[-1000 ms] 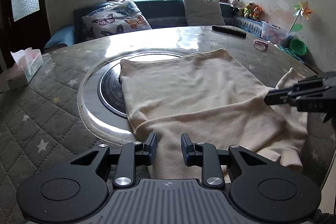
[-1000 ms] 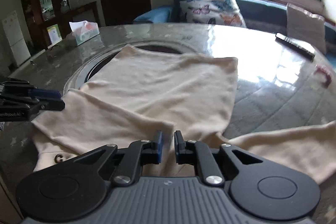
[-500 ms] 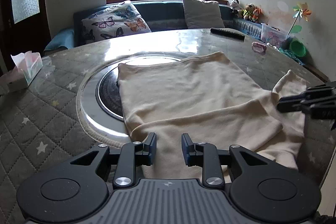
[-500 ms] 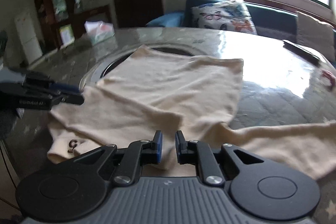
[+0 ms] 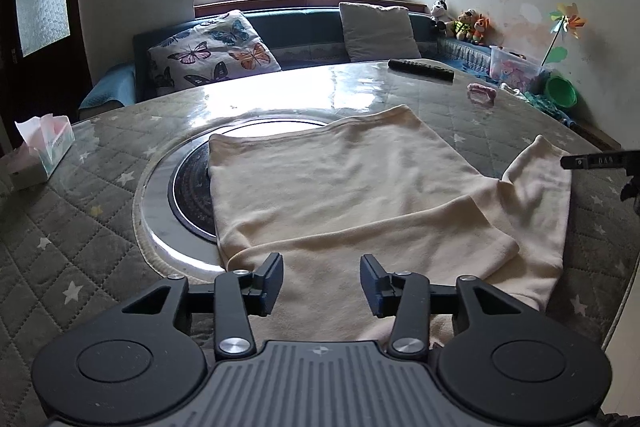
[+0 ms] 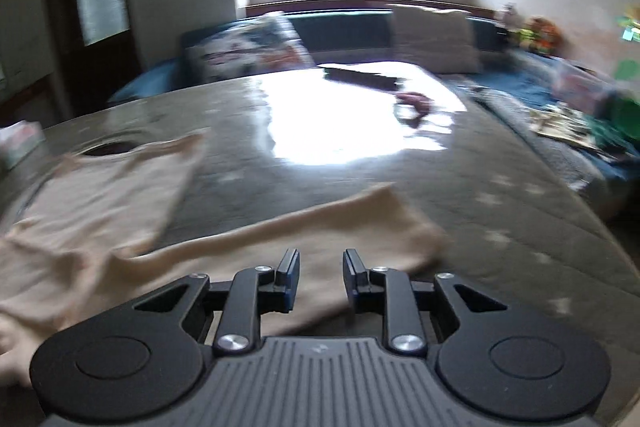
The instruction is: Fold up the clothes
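Observation:
A cream long-sleeved top (image 5: pixel 340 179) lies flat on the round quilted table (image 5: pixel 80 227). One sleeve (image 5: pixel 400 239) is folded across its near end, and the other sleeve (image 5: pixel 536 187) stretches out to the right. My left gripper (image 5: pixel 322 277) hovers over the near hem with its jaws opening and no cloth pinched between them. My right gripper (image 6: pixel 321 267) hangs over the outstretched sleeve (image 6: pixel 320 227), jaws opening, nothing pressed between the pads. In the left wrist view one right finger (image 5: pixel 592 161) pokes in at the right edge. The right wrist view is blurred.
A dark round inset (image 5: pixel 188 183) sits in the table, partly under the top. A tissue box (image 5: pixel 40 155) stands at the left, with a remote (image 5: pixel 420 69) and a pink item (image 5: pixel 482 93) at the far side. The table edge (image 5: pixel 624 291) runs close on the right.
Both pairs of jaws have widened. The right gripper has swung right, from over the folded sleeve to over the outstretched one, leaving the folded sleeve on the top. The left gripper has stayed put.

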A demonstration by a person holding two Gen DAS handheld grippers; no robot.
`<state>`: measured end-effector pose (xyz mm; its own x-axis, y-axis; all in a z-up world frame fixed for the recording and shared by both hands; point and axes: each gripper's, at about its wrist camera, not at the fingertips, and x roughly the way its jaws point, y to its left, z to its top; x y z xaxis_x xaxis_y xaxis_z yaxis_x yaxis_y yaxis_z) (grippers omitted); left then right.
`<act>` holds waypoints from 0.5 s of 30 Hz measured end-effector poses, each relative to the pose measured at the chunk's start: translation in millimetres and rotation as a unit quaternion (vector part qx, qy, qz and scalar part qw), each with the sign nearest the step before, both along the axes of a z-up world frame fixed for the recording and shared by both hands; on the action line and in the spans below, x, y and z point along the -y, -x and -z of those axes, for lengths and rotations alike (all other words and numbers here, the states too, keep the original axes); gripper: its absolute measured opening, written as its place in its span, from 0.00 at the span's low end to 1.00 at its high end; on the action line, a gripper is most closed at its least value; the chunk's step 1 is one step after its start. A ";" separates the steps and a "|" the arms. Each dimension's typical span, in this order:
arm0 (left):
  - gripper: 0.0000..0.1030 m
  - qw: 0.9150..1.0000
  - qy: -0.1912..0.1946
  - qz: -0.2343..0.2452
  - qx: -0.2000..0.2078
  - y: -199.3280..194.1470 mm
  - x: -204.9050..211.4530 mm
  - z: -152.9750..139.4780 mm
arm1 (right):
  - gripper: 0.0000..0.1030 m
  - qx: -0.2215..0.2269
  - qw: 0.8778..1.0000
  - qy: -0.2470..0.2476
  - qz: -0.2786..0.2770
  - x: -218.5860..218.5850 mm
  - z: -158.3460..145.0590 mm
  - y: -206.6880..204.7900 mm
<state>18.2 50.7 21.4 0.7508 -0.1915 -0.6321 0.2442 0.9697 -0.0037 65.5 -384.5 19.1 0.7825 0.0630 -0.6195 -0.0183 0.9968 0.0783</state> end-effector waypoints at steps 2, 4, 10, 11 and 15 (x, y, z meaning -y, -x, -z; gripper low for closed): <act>0.45 1.000 -0.003 0.001 -0.001 -0.2 0.9 -0.5 | 0.32 -0.001 0.999 -0.020 0.034 16.3 3.8 -4.1; 0.47 1.000 -0.007 0.000 -0.001 -1.3 2.5 -1.4 | 0.37 -0.002 0.997 -0.037 0.060 29.5 7.6 -7.7; 0.53 1.000 -0.023 0.008 0.013 -1.7 6.8 -13.1 | 0.37 0.003 0.995 -0.060 0.084 43.0 18.6 -15.2; 0.54 0.999 -0.029 0.007 0.016 -1.6 5.6 -15.7 | 0.38 0.004 0.995 -0.060 0.085 42.4 19.0 -16.0; 0.57 0.998 -0.060 -0.002 0.027 -2.7 -5.2 -29.2 | 0.22 0.007 0.994 -0.062 0.088 40.3 18.7 -18.4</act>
<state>20.9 55.9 50.7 0.7849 -0.1131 -0.6092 0.2363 0.9635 0.1256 83.9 -424.8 0.4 0.7967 -0.0003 -0.6043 0.1536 0.9673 0.2020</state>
